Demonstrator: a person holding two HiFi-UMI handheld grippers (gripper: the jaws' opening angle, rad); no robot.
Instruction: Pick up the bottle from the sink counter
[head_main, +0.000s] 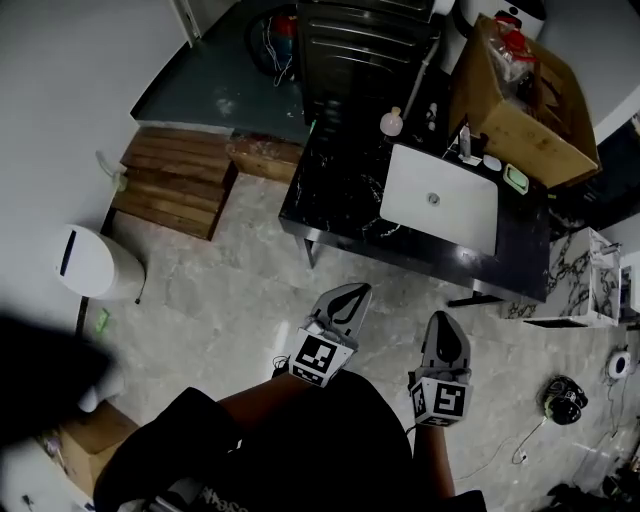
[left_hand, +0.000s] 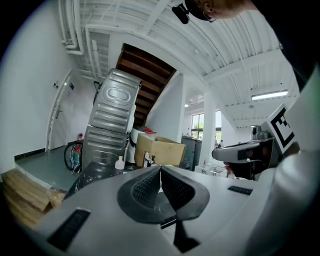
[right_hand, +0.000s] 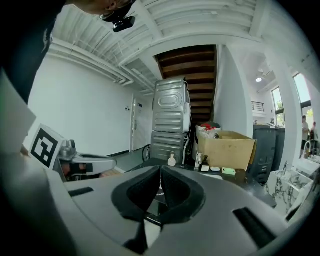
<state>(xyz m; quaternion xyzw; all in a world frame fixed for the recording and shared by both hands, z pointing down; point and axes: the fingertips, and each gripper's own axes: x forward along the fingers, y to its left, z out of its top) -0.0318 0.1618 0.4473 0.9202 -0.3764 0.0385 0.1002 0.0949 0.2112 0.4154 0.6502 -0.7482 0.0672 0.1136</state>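
A: On your far left a bin (head_main: 95, 262) stood by the wall, with wooden steps (head_main: 175, 180) beyond it. Neither lay in your path. Your left gripper (head_main: 350, 297) hung in front of you over the floor, its jaws clenched together on nothing.

B: Agreed. I'd say you were only at the approach. Nothing was gripped, and you stood well back from the counter (head_main: 340, 200). The bottle (head_main: 391, 122) stood upright at the counter's far side, left of the sink (head_main: 440, 200) and close to the washers (head_main: 360, 40).

A: Your left gripper's camera had the bottle a little left of its jaws. Your right gripper (head_main: 443, 325) was clenched and empty too, and its camera had the bottle almost dead ahead, just right of the jaw line.

B: So either hand could have served, though the right was better aimed. The next move called for you to walk up, open one pair of jaws and reach across the dark top to close them round the bottle's body.

A: The floor between you and the counter was bare. On the right a box (head_main: 520, 100) sat on the counter with small items at its foot, well apart from the bottle.

B: The tight spot was behind the bottle, where the washers left little room past it. The reach over the counter looked long.
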